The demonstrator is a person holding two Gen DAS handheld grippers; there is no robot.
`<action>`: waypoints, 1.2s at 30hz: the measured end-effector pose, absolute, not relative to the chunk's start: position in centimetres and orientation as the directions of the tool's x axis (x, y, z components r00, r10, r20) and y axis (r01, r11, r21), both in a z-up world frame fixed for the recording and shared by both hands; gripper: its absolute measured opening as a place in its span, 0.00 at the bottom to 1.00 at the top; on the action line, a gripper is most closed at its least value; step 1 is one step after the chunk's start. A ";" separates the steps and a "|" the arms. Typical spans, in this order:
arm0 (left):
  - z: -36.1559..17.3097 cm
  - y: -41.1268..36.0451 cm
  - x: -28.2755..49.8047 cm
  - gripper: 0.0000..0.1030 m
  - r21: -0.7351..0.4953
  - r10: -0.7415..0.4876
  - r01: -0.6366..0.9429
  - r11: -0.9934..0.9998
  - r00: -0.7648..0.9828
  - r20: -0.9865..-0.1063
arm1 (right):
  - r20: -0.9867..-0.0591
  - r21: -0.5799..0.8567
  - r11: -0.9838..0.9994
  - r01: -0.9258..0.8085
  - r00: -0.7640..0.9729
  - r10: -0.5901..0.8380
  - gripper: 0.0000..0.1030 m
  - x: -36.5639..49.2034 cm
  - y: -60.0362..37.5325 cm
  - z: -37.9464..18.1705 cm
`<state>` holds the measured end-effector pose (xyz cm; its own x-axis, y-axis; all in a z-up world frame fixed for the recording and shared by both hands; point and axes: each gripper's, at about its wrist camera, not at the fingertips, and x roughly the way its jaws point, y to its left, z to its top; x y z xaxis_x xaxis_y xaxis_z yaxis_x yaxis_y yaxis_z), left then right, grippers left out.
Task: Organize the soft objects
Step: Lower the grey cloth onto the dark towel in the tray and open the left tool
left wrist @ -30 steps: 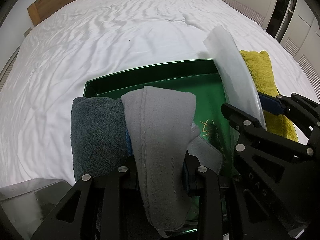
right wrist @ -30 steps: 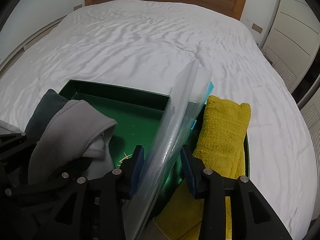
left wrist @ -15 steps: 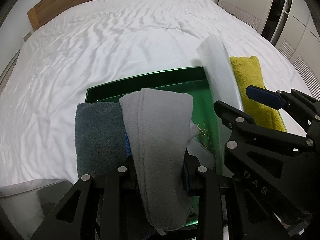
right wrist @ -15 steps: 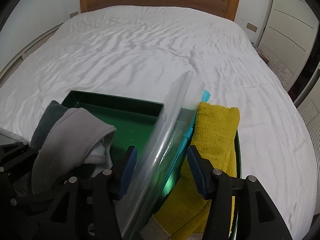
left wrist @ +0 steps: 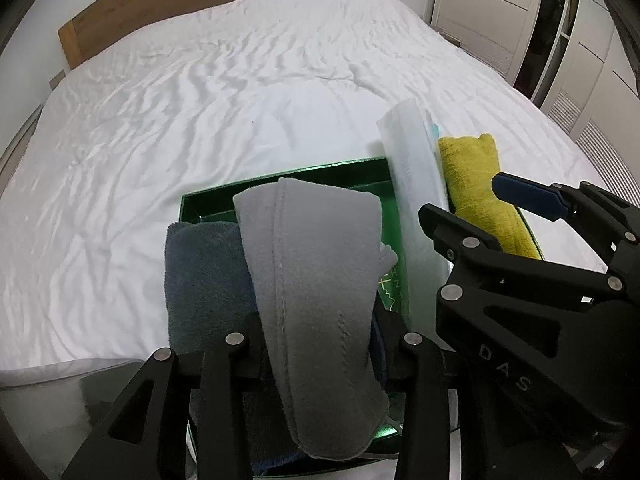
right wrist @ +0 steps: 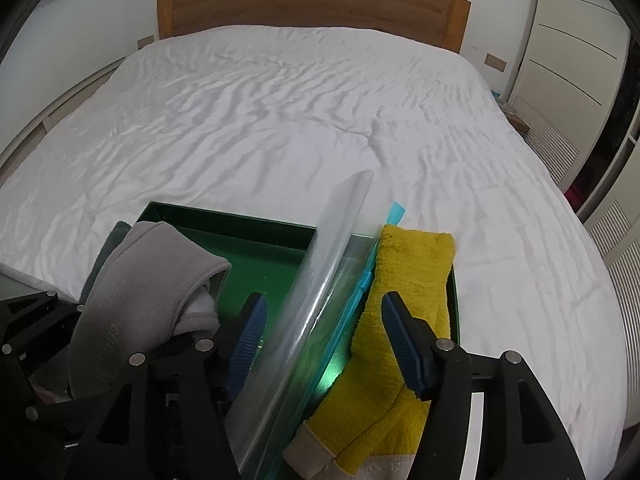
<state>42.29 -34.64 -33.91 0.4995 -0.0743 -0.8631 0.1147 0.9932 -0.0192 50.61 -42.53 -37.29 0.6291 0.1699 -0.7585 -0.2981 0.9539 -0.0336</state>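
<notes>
So the grey cloth [left wrist: 312, 280] is pinched by the left gripper [left wrist: 320, 344], just loosening; the right gripper [right wrist: 320, 332], widening, is spread around the clear sleeve [right wrist: 316, 300], untouched.

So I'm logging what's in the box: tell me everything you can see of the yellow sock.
The yellow sock looks like thick, fuzzy terry, mustard yellow with a pale beige cuff nearest the camera. It lies lengthwise along the right side of the green tray, slightly crumpled, its far end at the tray's far edge. A clear plastic sheet with a teal strip stands against its left side. The right tool straddles the sheet, one blue pad over the sock.
</notes>
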 end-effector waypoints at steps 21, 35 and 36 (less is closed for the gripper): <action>-30.4 -33.2 40.9 0.46 -0.011 -0.051 0.074 0.997 0.565 -0.824 | -0.724 0.007 0.971 -0.238 0.669 0.169 0.71 47.4 -43.7 -33.6; -29.6 -32.8 40.1 0.50 -0.009 -0.055 0.082 0.997 0.581 -0.812 | -0.715 -0.025 0.980 -0.196 0.689 0.120 0.72 44.5 -44.4 -31.5; -29.7 -32.8 40.1 0.50 -0.010 -0.058 0.086 0.996 0.579 -0.813 | -0.715 -0.019 0.981 -0.192 0.689 0.121 0.72 44.4 -44.3 -31.5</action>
